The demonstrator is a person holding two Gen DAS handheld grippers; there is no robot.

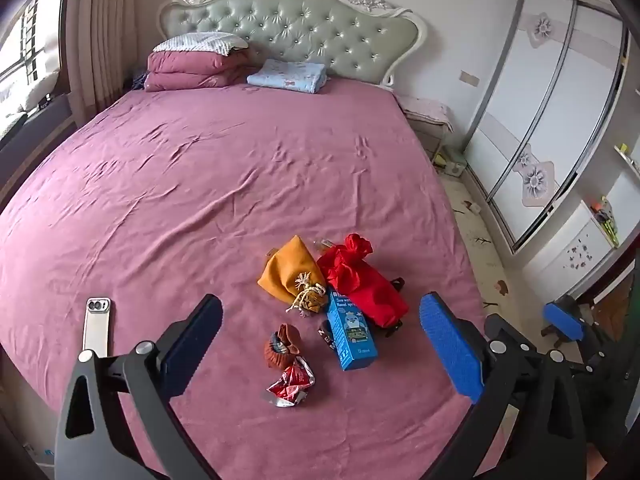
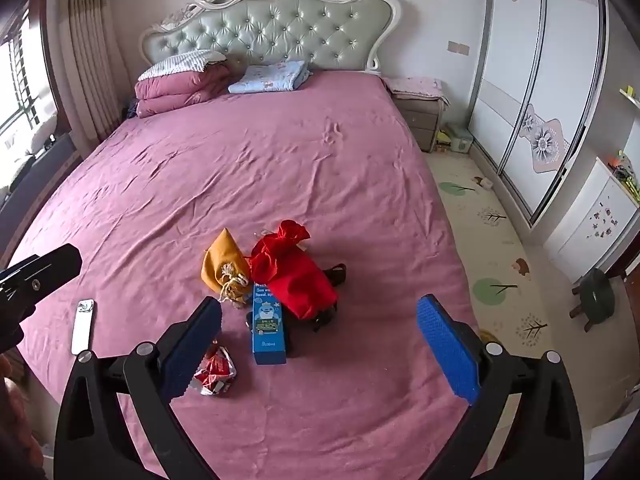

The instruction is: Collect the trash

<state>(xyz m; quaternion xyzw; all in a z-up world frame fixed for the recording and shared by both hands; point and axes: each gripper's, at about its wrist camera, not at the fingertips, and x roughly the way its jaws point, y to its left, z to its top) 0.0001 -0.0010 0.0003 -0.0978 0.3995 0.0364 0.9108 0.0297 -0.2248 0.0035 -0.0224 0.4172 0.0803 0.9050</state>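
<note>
Both tools, left (image 1: pixel 320 344) and right (image 2: pixel 318 344), wide apart, tilted down over bed (image 1: pixel 200 168).

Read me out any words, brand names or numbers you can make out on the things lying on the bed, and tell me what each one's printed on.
"Sea w…" and "Nasal sp…", both cut off: blue box.
"100ml": near the same box's bottom edge.
Small print on its dark label: too small to read.
Crumpled red wrapper: printing too creased and blurred.
Small dark packet: white letters, not legible.

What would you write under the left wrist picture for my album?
Open left hand-held gripper above a pink bed with a crumpled red wrapper, blue box and two cloth bags.
</note>
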